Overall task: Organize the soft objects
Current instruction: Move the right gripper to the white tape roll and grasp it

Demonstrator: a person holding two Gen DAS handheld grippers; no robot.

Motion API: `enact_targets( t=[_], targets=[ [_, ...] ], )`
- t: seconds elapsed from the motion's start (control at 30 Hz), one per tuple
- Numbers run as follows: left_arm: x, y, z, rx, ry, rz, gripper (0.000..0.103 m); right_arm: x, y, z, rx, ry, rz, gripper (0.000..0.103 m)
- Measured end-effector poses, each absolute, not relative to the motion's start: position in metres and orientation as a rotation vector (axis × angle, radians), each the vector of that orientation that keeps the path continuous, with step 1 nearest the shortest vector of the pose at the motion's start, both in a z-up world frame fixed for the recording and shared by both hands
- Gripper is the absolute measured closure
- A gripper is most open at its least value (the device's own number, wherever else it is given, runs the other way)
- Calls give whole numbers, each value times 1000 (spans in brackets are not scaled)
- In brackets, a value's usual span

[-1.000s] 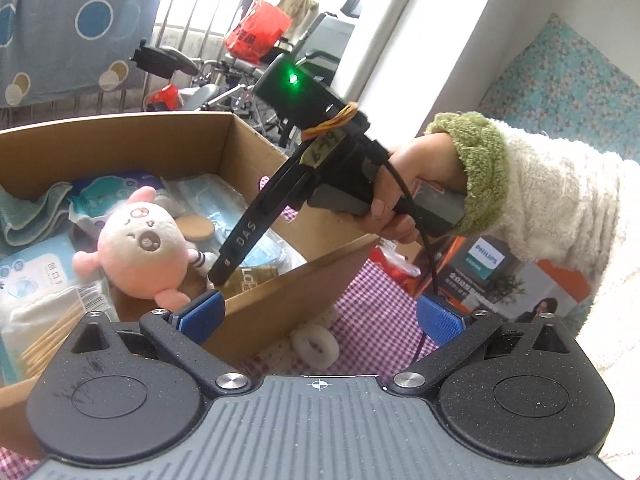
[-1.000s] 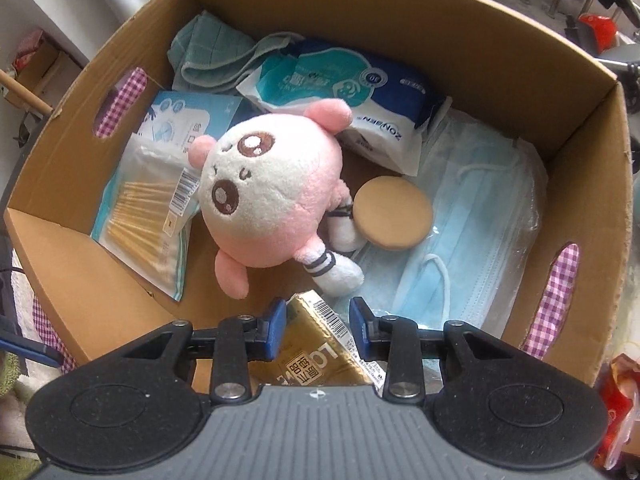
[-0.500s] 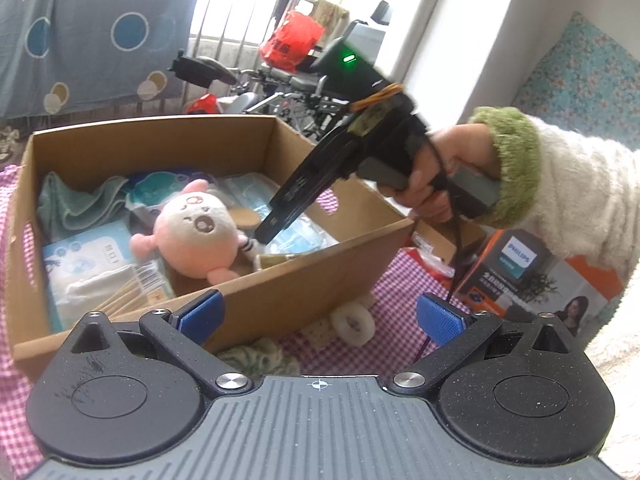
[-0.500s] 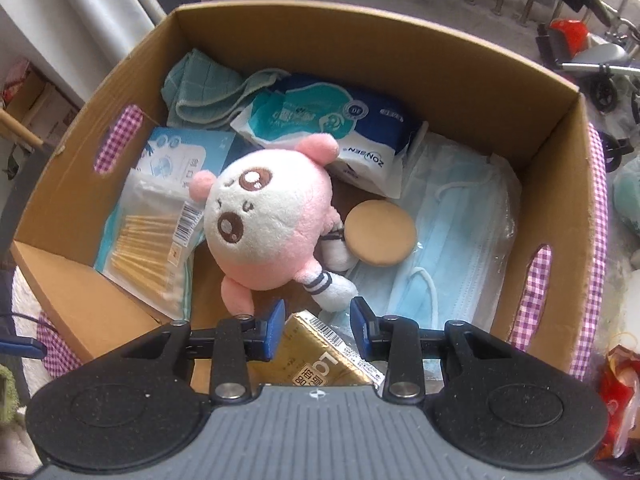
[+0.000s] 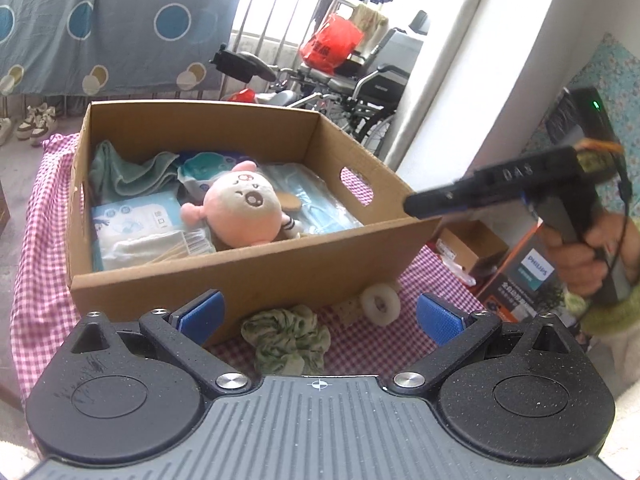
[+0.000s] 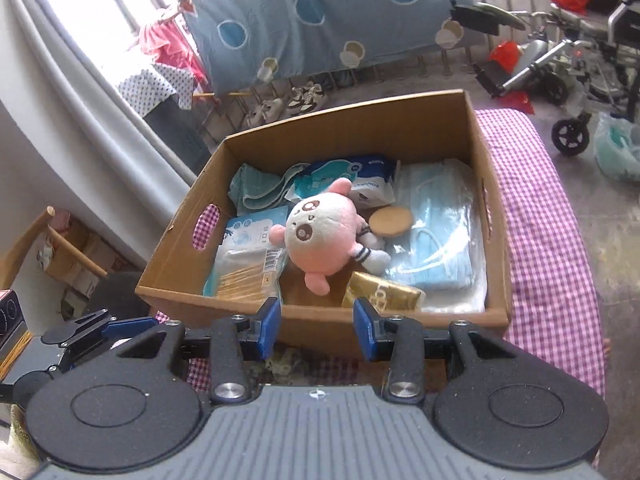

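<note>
The cardboard box [image 5: 248, 276] [image 6: 180, 248] holds a pink plush toy [image 5: 240, 212] [image 6: 320, 236], a green towel [image 5: 124, 172], tissue packs, face masks [image 6: 436, 240] and a gold packet [image 6: 380, 292]. A green scrunchie [image 5: 286, 344] and a white ring [image 5: 380, 304] lie on the checked cloth in front of the box. My left gripper [image 5: 320, 318] stands open just above the scrunchie. My right gripper [image 6: 316, 330] [image 5: 416, 203] hovers outside the box's near wall, its jaws opening with nothing between them.
The pink checked cloth [image 6: 540, 208] covers the table under the box. A boxed appliance [image 5: 528, 276] and small cartons stand beyond the table's right side. A wheelchair [image 5: 360, 88], a blue dotted sheet and shoes fill the background.
The right gripper has pulled up and back out of the box, leaving the gold packet lying inside. The left gripper has drawn back, so the scrunchie and the whole box show.
</note>
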State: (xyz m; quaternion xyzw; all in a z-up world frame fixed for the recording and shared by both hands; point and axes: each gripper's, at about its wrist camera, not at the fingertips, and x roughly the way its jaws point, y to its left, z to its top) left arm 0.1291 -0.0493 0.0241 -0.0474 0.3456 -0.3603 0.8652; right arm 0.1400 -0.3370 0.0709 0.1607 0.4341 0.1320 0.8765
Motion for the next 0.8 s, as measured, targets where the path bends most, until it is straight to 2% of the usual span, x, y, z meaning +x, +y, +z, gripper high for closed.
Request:
enact_targets(
  t=[0.2,0.47,0.63,0.7,0.73,0.8],
  targets=[
    [117,-81,17,-11,722,-850,0,99,-348,33,460,895,169,60],
    [114,-156,-6,217,705,-975,2,100,-346,5,393,916,121,60],
    [119,-192,-25,335,693,-972,10,111,-341,-10,322,948,141,60],
    [122,-200,-32,368,703,-969,20,116,-340,-16,306,960,164,60],
    [123,-203,-36,386,708,-966,22,119,-340,-19,306,970,176,60],
    [126,-209,-41,419,713,-957,24,123,-341,-27,311,989,195,65]
  ],
)
